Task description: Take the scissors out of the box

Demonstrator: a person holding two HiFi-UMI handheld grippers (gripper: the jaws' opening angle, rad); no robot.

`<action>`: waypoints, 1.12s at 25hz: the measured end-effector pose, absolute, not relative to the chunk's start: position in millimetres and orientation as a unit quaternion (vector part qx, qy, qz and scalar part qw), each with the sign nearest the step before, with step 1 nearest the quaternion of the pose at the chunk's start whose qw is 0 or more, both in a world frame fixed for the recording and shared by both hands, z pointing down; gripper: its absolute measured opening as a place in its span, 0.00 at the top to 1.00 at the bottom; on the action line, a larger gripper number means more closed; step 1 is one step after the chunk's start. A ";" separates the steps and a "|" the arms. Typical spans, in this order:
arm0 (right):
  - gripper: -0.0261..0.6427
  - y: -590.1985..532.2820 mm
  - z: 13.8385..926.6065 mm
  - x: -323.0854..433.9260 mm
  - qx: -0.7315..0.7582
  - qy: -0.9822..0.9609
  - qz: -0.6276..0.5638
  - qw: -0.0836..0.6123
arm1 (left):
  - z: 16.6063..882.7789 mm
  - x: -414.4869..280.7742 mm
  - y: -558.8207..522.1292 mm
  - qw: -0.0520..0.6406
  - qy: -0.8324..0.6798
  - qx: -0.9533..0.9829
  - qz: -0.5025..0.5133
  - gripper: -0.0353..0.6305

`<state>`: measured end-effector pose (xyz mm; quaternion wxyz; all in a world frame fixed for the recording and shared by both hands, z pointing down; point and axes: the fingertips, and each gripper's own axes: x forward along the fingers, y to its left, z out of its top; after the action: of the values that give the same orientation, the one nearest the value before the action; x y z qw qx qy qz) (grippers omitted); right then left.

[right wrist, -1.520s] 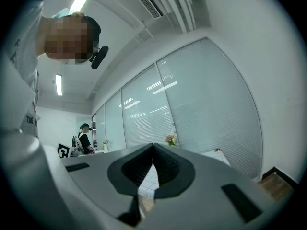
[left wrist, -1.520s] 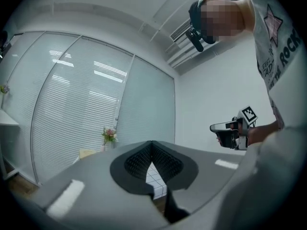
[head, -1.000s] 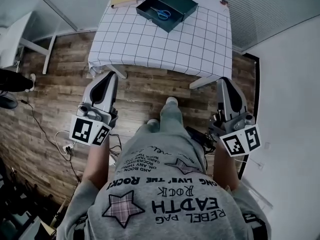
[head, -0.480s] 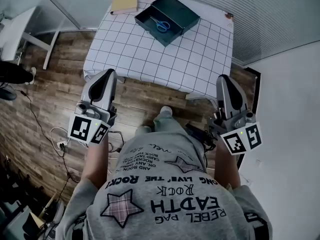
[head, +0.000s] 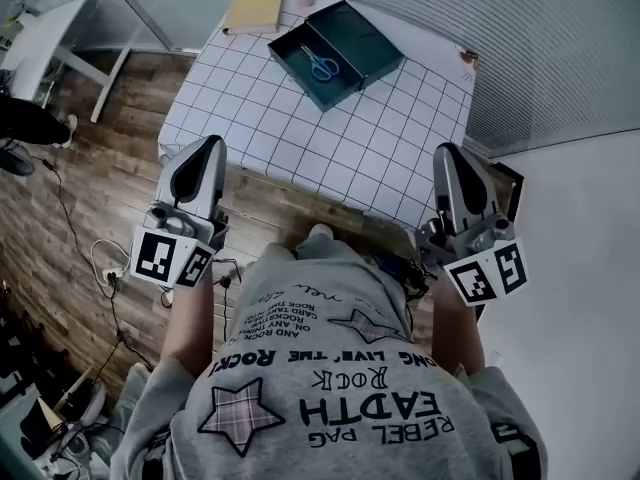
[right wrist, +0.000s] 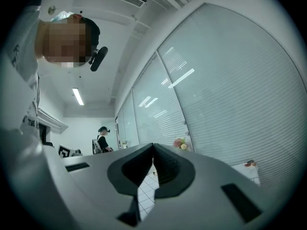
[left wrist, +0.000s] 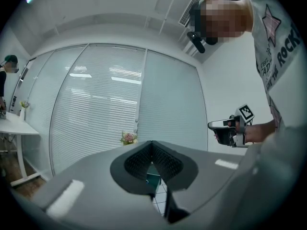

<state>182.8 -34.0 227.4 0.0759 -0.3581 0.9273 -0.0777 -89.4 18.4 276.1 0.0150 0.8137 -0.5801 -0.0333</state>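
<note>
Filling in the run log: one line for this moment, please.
left gripper: shut, empty | right gripper: shut, empty | scissors: in open box on table

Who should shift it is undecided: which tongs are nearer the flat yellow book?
Left. The left tongs hang off the grid-clothed table, on the side of the flat yellow book; the right tongs hang off its opposite near corner.

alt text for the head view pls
A person in a grey printed shirt holds the left gripper and right gripper, empty, before a white grid-cloth table. At its far side, blue-handled scissors lie in an open dark green metal box.
</note>
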 end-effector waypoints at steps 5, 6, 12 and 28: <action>0.94 -51.1 229.1 193.7 -0.350 0.928 -0.088 0.088 | 283.7 -76.8 12.3 0.022 -0.586 0.809 -0.024 0.93; 0.94 -52.6 230.5 194.1 -0.348 0.929 -0.090 0.090 | 284.6 -75.3 11.4 0.024 -0.587 0.809 -0.023 0.93; 0.94 -61.6 234.7 183.5 -0.322 0.937 -0.098 0.093 | 283.2 -76.1 2.8 0.024 -0.593 0.804 -0.023 0.93; 0.94 -121.4 226.9 169.7 -0.373 0.918 -0.090 0.100 | 277.9 -94.1 -90.3 0.021 -0.550 0.834 -0.033 0.93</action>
<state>169.7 -121.4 226.9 0.1003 -0.3729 0.9180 -0.0902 -94.1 -90.3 277.9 0.0214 0.8339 -0.5504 -0.0334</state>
